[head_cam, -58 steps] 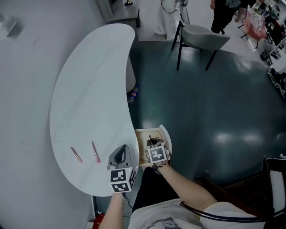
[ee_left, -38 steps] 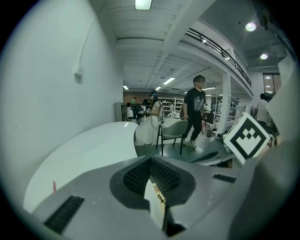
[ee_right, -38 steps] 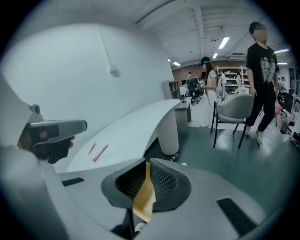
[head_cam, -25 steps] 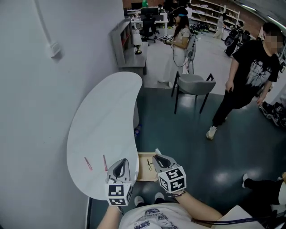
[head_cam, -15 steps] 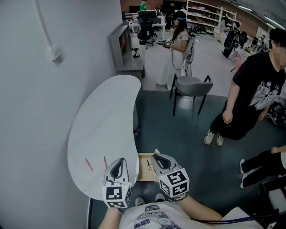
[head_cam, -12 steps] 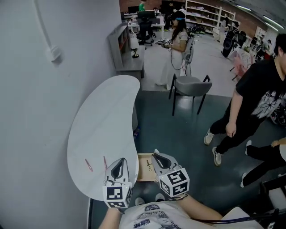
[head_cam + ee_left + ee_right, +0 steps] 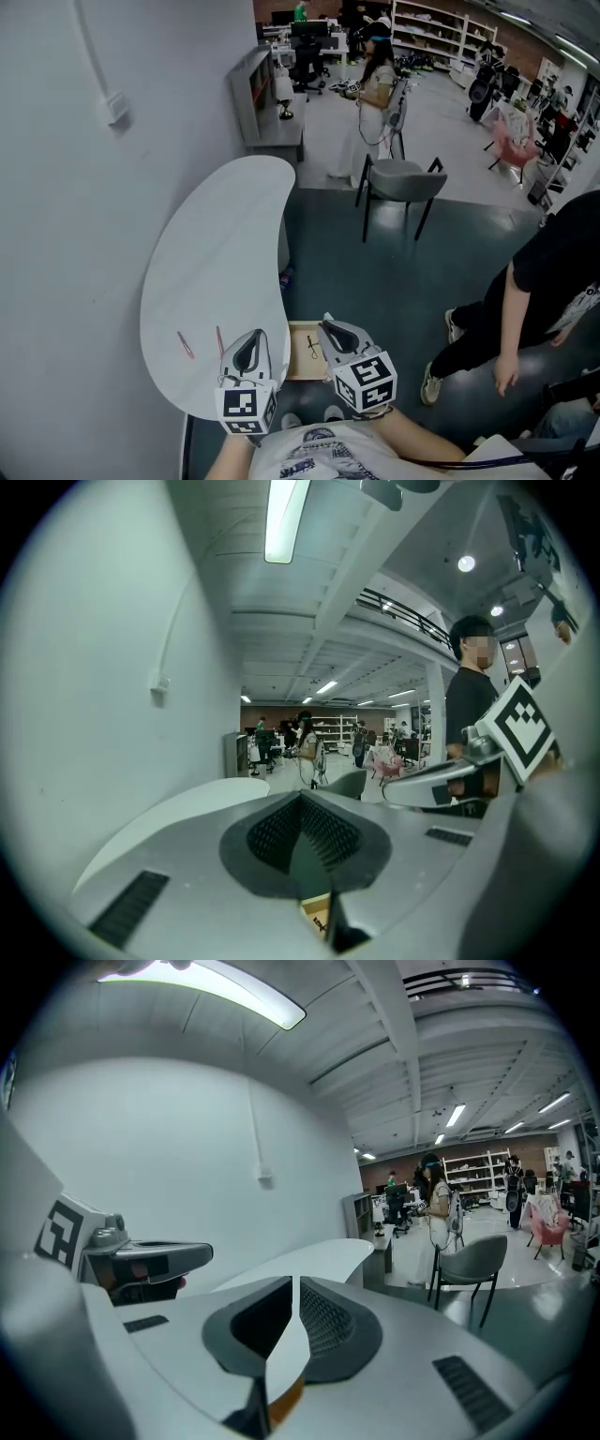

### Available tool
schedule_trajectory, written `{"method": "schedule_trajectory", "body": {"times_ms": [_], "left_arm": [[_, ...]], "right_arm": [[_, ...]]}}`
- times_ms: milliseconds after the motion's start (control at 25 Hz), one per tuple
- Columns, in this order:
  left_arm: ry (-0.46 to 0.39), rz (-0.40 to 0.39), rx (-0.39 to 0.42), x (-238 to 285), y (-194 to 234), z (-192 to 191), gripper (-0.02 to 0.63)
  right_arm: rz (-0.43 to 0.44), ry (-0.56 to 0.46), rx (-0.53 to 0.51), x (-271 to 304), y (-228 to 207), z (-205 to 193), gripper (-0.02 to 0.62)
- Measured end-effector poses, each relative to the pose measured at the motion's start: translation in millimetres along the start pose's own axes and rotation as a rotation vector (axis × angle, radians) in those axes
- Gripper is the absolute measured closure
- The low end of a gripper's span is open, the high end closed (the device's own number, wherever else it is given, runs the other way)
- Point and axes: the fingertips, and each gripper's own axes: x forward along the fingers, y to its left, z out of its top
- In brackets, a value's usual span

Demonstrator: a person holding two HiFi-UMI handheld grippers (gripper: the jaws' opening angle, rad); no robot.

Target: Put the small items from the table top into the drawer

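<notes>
Two thin pink sticks (image 7: 185, 344) (image 7: 220, 340) lie near the front end of the curved white table (image 7: 216, 244). The wooden drawer (image 7: 302, 361) stands pulled out to the table's right, with a small dark item (image 7: 314, 345) inside. My left gripper (image 7: 251, 335) (image 7: 302, 797) hovers over the table's front edge, just right of the sticks, shut and empty. Over the drawer my right gripper (image 7: 328, 327) (image 7: 293, 1283) is also shut with nothing held. Both point nearly level into the room. Each shows in the other's view: the right gripper (image 7: 441, 780) and the left gripper (image 7: 150, 1255).
A grey chair (image 7: 398, 178) stands beyond the drawer on the dark floor. A person in black (image 7: 530, 291) is close at the right, another person (image 7: 375, 75) stands far back. The wall (image 7: 66, 234) runs along the table's left. A bottle (image 7: 286, 277) lies under the table's edge.
The right gripper has come up out of the drawer and both grippers now hold still side by side. The view lifted toward the room. The person in black walked to the near right.
</notes>
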Motion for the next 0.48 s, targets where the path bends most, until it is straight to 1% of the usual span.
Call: {"method": "schedule_trajectory", "body": {"times_ms": [240, 480], "left_arm": [[0.005, 0.015, 0.009, 2.8, -2.9, -1.1, 0.591], [0.032, 0.070, 0.006, -1.3, -0.4, -12.8, 0.591]], "right_arm": [[0.016, 0.010, 0.010, 0.3, -4.7, -5.1, 0.555], [0.068, 0.029, 0.020, 4.3, -4.2, -16.7, 0.555]]}}
